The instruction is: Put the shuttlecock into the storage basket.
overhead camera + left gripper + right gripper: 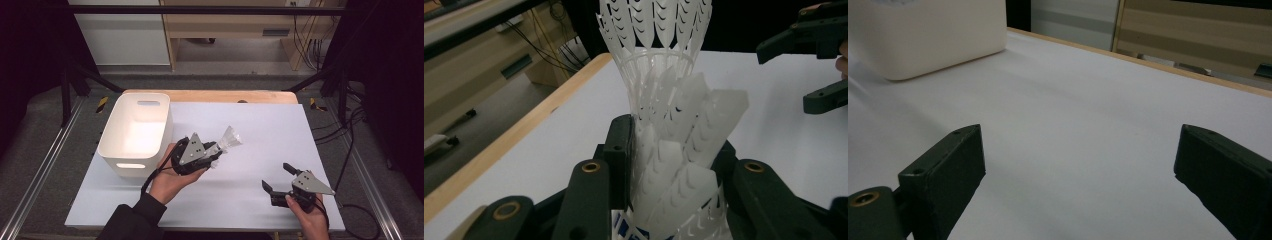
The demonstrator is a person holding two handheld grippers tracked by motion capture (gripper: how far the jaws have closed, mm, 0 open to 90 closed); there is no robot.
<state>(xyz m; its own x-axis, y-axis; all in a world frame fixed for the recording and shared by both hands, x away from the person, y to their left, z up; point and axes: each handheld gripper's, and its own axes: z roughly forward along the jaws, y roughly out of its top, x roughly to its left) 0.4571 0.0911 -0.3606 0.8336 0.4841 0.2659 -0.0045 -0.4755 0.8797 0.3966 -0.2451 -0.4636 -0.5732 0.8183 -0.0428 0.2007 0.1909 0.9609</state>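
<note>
Nearest me, my right tongs (278, 178) sit low over the white desk (260, 135) with their matte black jaws spread wide and bare sheet between them. In the right gripper view the jaw ends are blunt, flat-faced blocks.

Further in, my left tongs (214, 156) are pinching a stack of shuttlecocks (227, 140), held above the desk. They are translucent white plastic, moulded as thin lattice skirts with feather-shaped cut-outs, nested one inside another into a flaring cone. In the left gripper view the black pads press on both sides of the lower skirts (674, 170), and a blue marking shows near the base. The stack's long axis runs straight out along the tongs; from the high view the wide open end points away from me and to the right, tilted upward.

Beyond and left stands a white bin (136, 131), smooth plastic, rounded corners, slot handles, resting on the desk beside the left tongs
</note>
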